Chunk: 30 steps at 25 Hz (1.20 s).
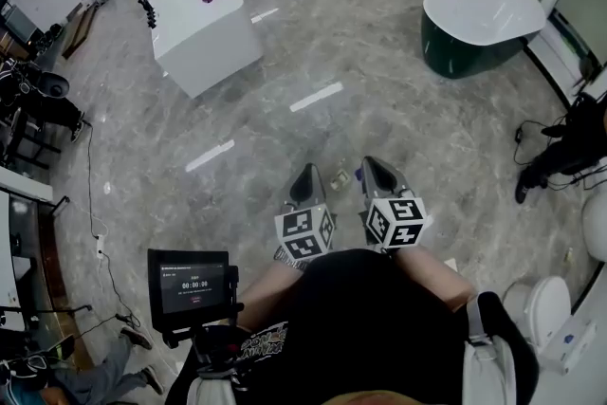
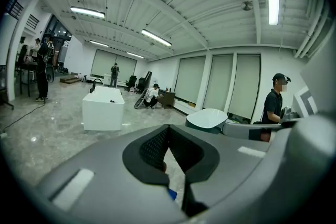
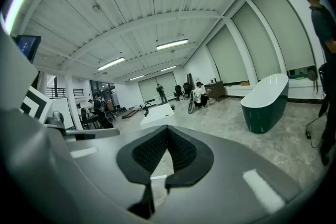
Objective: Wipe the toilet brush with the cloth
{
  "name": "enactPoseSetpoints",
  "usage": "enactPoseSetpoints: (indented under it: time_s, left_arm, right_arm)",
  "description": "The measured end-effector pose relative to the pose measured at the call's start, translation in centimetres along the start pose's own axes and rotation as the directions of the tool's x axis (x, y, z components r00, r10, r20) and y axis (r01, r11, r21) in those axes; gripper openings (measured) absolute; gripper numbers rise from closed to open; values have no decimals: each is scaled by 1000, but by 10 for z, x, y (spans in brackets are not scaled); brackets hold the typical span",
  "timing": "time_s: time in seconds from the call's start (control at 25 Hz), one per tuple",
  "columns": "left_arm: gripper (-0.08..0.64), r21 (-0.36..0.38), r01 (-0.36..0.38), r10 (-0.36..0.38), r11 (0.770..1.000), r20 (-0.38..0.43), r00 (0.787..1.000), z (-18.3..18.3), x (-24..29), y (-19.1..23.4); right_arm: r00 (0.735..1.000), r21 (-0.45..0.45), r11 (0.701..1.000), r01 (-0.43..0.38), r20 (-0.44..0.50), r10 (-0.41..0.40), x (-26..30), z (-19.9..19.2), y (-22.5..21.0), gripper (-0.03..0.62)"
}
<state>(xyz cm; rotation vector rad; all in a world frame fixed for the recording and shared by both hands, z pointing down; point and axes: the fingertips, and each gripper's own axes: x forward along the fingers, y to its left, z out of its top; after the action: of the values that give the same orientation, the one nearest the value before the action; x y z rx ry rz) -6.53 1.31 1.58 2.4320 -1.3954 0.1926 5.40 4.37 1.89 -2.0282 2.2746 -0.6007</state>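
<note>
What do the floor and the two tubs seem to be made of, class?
Floor: polished grey veined stone or stone-look tile; it reflects strip lights. White tub: smooth moulded acrylic or ceramic, probably, satin sheen. Green tub: likewise, glossy dark shell, white inside.

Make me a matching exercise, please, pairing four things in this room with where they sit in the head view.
Things:
1. white rectangular bathtub
2. dark green bathtub
3. timer screen
4. toilet

Places:
a. lower left
b. upper right
c. lower right
d. upper left

Pairs: 1-d, 2-b, 3-a, 4-c.
</note>
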Motion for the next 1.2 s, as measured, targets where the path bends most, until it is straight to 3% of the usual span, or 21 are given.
enactPoseSetpoints:
  time_s: [0.4,0.72,0.88,1.2]
  left_arm:
    - [0,-55,-1,1,999,-5,1000,7,-17,46]
    - [0,-72,-23,13,997,-135,991,-62,1,106]
    - [0,-48,-4,-5,999,-201,980,-107,26,102]
    - [0,84,77,-56,993,-227,972,-116,2,84]
  right_arm:
    - [997,24,997,72,-14,-71,4,-7,19,5]
    - [974,155,963,220,-99,-206,13,-84,-17,5]
    - [963,177,950,256,-135,-234,10,-120,-44,11]
    - [956,134,957,257,-178,-232,-19,-126,-23,43]
